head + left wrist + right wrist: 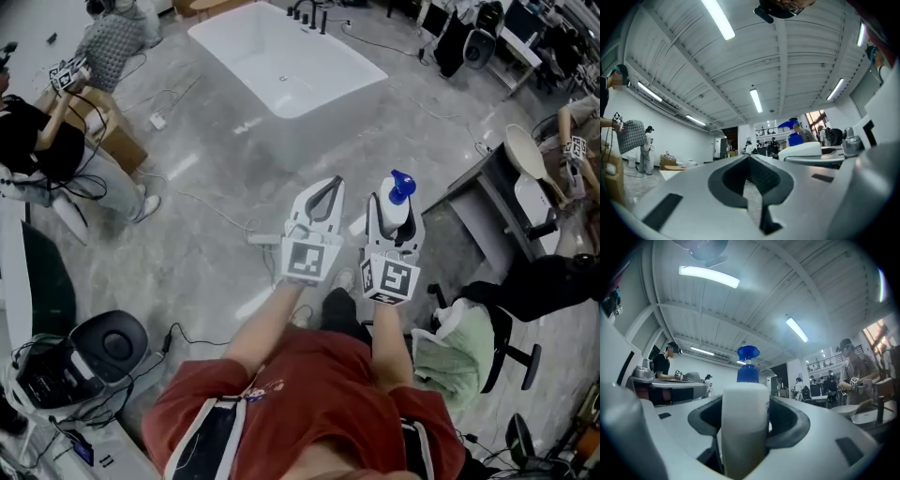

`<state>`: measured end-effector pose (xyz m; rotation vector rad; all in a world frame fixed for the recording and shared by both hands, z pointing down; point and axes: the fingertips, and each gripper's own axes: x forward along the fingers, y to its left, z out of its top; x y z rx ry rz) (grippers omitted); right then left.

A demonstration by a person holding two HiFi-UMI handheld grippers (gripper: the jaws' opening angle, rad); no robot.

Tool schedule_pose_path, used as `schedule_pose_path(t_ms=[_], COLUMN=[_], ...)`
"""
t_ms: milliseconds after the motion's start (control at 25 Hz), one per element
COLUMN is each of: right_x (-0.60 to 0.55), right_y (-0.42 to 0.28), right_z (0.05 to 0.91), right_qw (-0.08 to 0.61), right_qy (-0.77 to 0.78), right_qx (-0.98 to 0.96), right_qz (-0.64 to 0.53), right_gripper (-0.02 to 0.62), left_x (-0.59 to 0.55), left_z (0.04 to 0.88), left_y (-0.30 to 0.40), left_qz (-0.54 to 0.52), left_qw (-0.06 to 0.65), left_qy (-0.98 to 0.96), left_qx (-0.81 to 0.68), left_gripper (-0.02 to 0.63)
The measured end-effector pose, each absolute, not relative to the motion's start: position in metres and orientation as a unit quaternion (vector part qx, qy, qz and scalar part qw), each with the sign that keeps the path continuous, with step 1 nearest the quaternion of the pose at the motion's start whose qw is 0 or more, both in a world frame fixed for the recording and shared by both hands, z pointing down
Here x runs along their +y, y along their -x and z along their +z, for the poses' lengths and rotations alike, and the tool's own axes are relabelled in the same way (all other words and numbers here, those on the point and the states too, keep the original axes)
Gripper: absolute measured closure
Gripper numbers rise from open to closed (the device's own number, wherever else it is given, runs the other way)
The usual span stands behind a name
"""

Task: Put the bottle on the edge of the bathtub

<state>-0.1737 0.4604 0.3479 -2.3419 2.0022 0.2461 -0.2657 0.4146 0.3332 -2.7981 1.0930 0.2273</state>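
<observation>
Closest in the head view is the person's red shirt (300,394), with both arms stretched out over the grey floor (216,206).

The left gripper (328,184) has its two jaws pressed together at the tips. The left gripper view looks right along them: the tips of the left gripper (749,156) touch and there is nothing between them.

The right gripper (394,217) is just beside the left one and is pinching the bottle (398,197). From above you see only the bottle's white shoulder and blue top. The right gripper view shows more. There the bottle (745,427) stands upright in the right gripper (745,409), with a dark pad pressing on each side of its white body and the blue top sticking up above the jaws. The left gripper view catches only the blue top of the bottle (793,132), off to the right.

Only the head view shows the bathtub (370,70). It is white and stands on the floor well ahead of both grippers, with dark taps (309,13) at its far end. The bottle is in the air, well apart from the bathtub's edge.

Only the two gripper views show the ceiling lights (718,18) and the people standing far back in the room (855,371).
</observation>
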Motion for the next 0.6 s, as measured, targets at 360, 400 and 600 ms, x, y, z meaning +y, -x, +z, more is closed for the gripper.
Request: schedule_pose_path(t_ms=[360,400,600], right_x=[0.387,0.379,0.34], right_y=[0.123,0.114,0.065], right_z=[0.355,0.356,0.355], right_qw=[0.028,0.028,0.031], right_qy=[0.747,0.747,0.748], right_qx=[0.66,0.661,0.659], right_qz=[0.074,0.073,0.07], right_gripper=[0.324,0.325,0.324], left_x=[0.345,0.337,0.298], left_z=[0.336,0.336,0.331], left_y=[0.215,0.206,0.155], left_qz=[0.072,0.071,0.072], left_qw=[0.073,0.075,0.077], left_qy=[0.921,0.921,0.921], left_qx=[0.376,0.377,0.374], left_gripper=[0.591,0.591,0.591])
